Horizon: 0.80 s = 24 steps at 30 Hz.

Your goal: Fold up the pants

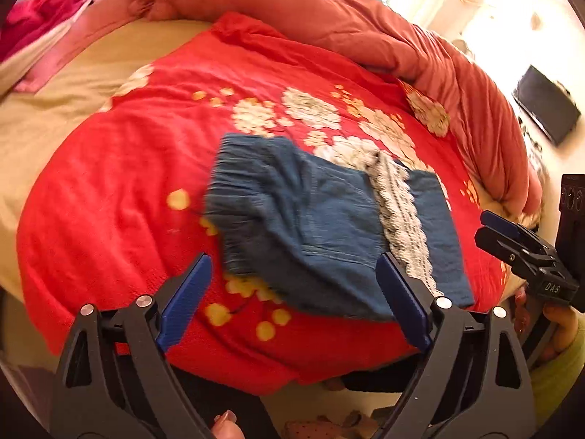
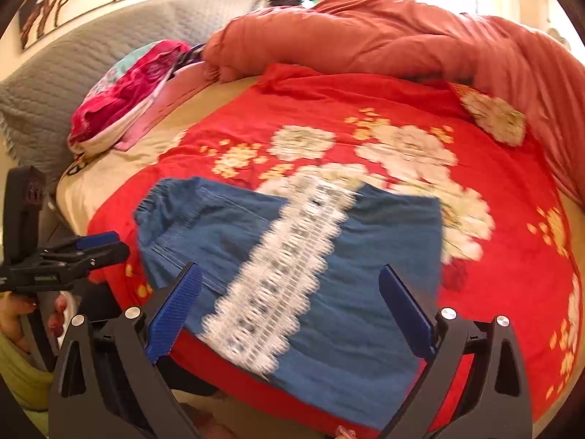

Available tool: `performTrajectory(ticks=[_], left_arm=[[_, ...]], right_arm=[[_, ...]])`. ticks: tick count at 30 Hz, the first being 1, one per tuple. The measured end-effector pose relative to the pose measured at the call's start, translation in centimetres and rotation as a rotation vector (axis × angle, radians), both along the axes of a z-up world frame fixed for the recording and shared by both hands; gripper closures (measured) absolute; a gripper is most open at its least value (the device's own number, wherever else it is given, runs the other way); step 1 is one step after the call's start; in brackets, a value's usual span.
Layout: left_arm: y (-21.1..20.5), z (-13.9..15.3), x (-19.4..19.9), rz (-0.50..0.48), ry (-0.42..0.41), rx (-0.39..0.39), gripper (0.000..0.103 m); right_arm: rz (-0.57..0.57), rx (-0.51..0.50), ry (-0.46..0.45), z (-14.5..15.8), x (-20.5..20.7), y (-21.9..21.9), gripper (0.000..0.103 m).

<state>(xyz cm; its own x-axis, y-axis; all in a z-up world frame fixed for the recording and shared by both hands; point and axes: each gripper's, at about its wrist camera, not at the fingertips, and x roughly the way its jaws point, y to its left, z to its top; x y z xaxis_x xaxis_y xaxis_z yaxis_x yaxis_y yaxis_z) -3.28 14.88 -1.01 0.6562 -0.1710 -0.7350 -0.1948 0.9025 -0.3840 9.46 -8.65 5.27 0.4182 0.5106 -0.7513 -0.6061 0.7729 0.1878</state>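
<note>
Blue pants [image 1: 310,212] with a white lace strip [image 1: 398,212] lie folded on a red flowered blanket [image 1: 128,153], near the bed's front edge. My left gripper [image 1: 294,256] hovers just in front of them, open, its blue pads apart with nothing pinched; the pants' waistband end lies beyond its fingers. The right wrist view shows the same pants [image 2: 384,237] and lace [image 2: 285,256] beneath my right gripper [image 2: 290,267], which is open wide and empty. Each gripper also shows in the other's view, the right gripper [image 1: 490,226] at the right edge and the left gripper [image 2: 106,245] at the left edge.
A bunched orange duvet [image 1: 329,11] runs along the back and right of the bed. A pink clothes pile [image 2: 124,98] and a grey pillow [image 2: 73,66] sit at the far left on a beige sheet [image 1: 55,102]. A dark screen [image 1: 548,106] stands beyond the bed.
</note>
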Motion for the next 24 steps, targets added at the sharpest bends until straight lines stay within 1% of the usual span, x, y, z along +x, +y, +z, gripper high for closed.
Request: performTrajectory(ticks=[2,4,9,12,14,16,19,21,24], left_arm=[[0.9,-0.4,-0.3,0.023,0.004,-0.012,0.018],[1.7,-0.9,-0.6,0.040,0.011,-0.030,0.018],[2.7,-1.7,-1.0,0.051,0.024,-0.079,0.018],[2.4,-2.3,-1.0,0.039,0.024,-0.141,0.019],[2.1,-2.5,-0.8,0.031,0.023,-0.163,0.036],[1.8,-2.7,-0.6,0.017,0.020,-0.189,0.043],[1.2,-3.3,-0.1,-0.009,0.029,-0.233,0.049],[0.8,-3.7,0.2,-0.019,0.035,-0.255,0.050],[0.2,-4.4,0.8,-0.019,0.052,-0.256,0.050]], right_arm=[[0.042,0.016,0.018,0.3,0.5,1.5,0.006],[0.075,0.012,0.018,0.5,0.9,3.0,0.006],[0.168,0.003,0.030,0.8,2.5,7.2,0.006],[0.220,-0.010,0.038,0.8,3.3,9.4,0.006],[0.266,-0.015,0.051,0.7,3.8,11.0,0.006],[0.318,-0.024,0.073,0.3,4.2,12.6,0.006],[0.381,-0.039,0.104,-0.3,4.5,14.5,0.006],[0.421,-0.058,0.103,-0.7,4.5,16.0,0.006],[0.456,-0.076,0.107,-1.1,4.5,17.6,0.006]])
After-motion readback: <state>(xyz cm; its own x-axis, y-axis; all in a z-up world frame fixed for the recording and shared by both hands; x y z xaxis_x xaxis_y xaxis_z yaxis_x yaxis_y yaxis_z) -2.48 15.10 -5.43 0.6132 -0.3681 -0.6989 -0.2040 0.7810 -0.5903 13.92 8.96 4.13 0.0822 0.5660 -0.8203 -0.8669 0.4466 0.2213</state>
